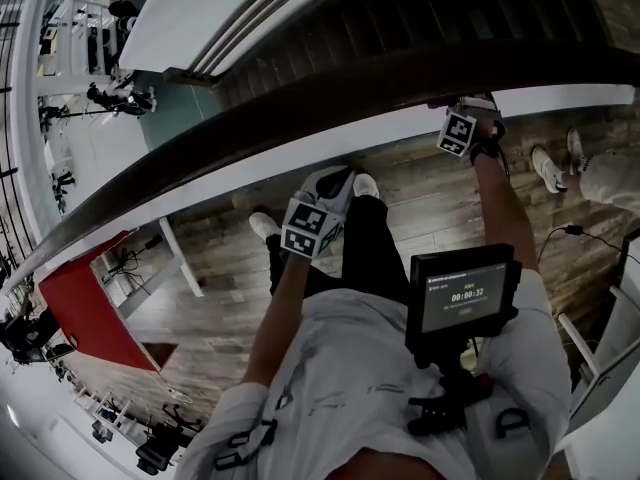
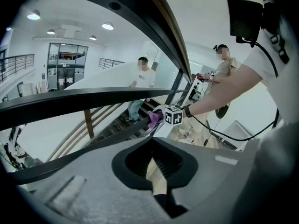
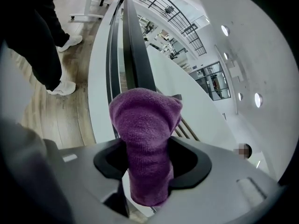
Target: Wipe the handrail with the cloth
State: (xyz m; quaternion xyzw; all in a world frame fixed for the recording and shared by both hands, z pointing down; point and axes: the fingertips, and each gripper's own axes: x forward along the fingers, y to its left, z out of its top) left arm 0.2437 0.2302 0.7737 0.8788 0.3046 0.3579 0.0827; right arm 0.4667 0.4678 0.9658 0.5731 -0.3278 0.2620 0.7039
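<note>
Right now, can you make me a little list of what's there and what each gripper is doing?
handrail: dark, running beside the stairs
cloth: purple, at the handrail
right gripper: fingers shut on the cloth
left gripper: fingers together, empty, off the handrail
person: standing on the stairs

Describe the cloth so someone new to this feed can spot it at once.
Find the long dark handrail crossing the head view beside the staircase. Towards its right end sits the right gripper, and the purple cloth is bunched between its jaws. It is the only purple, fuzzy thing among dark wood and white walls.
</note>
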